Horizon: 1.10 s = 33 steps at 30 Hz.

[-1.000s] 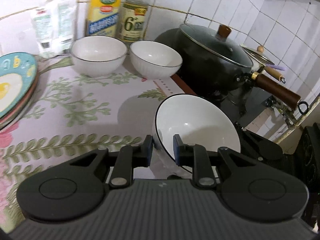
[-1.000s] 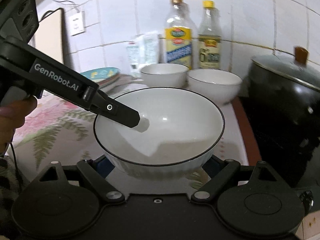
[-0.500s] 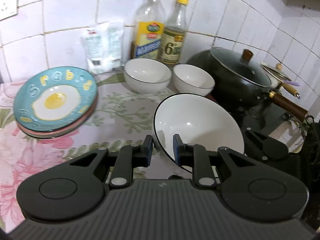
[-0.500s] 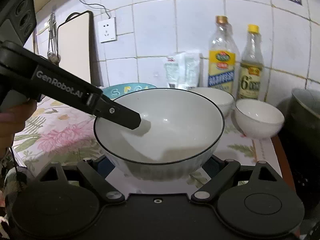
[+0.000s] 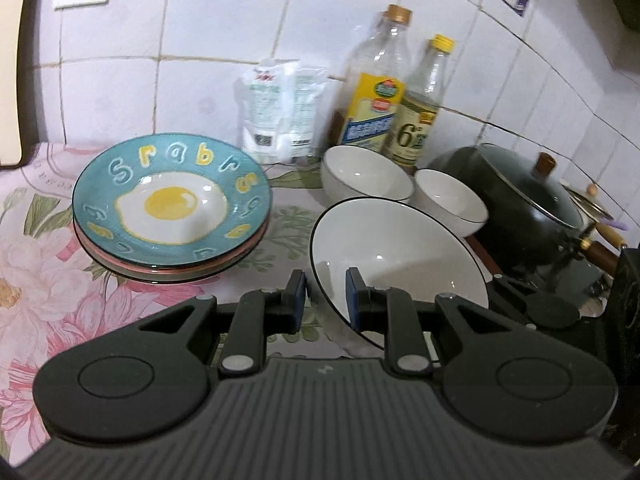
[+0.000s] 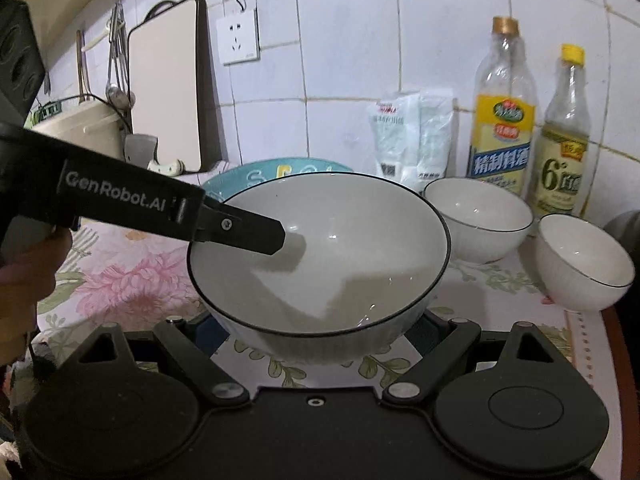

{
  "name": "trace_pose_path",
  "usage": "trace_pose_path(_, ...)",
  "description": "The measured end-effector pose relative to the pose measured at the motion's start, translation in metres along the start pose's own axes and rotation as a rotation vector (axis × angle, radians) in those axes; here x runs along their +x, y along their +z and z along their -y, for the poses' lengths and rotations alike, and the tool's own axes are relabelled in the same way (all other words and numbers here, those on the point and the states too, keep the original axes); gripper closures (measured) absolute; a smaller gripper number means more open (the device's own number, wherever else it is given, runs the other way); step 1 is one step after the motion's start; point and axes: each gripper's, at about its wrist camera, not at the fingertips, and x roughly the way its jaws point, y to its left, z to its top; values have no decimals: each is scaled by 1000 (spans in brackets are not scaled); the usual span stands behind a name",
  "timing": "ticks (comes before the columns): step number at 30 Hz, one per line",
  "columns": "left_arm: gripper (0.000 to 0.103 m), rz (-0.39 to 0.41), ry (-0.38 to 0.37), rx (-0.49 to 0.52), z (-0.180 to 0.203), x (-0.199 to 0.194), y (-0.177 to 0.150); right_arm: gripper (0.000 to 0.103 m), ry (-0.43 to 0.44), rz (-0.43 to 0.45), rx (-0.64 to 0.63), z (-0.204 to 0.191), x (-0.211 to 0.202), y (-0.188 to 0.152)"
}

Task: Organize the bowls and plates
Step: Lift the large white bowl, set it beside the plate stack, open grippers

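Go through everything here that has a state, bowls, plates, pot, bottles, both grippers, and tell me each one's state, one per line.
Big bowl: empty, lifted, tilted.
Left gripper: shut on the big bowl's rim.
Right gripper: jaws wide, closed on the big bowl's sides.
Two small bowls: empty, upright, side by side on the cloth.
Plates: stacked, egg plate on top.
Black pot: lid on.
Two bottles: upright, capped.

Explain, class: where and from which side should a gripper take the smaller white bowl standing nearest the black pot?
Take the smaller white bowl by its rim, one finger inside and one outside, coming from above on its front side. It stands upright and open, its wall looks thin, and the pot and the neighbouring bowl crowd its other sides.
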Motion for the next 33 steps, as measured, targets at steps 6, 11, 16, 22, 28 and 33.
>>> trace_pose_path(6, 83, 2, 4, -36, -16, 13, 1, 10, -36, 3, -3, -9, 13, 2)
trace_pose_path(11, 83, -9, -4, -68, -26, 23, 0, 10, -27, -12, 2, -5, 26, 1)
trace_pose_path(16, 83, -48, 8, -63, -29, 35, -3, 10, -48, -31, -55, -7, 35, -2)
trace_pose_path(22, 83, -94, 37, -28, -30, 44, -7, 10, -37, -75, -98, -5, 51, -9)
trace_pose_path(28, 81, -94, 42, -9, -25, 43, -8, 8, -70, -120, -50, -1, 55, -10)
trace_pose_path(33, 64, -86, 20, 21, -15, 25, -5, 7, -76, -118, -37, -4, 32, -9)
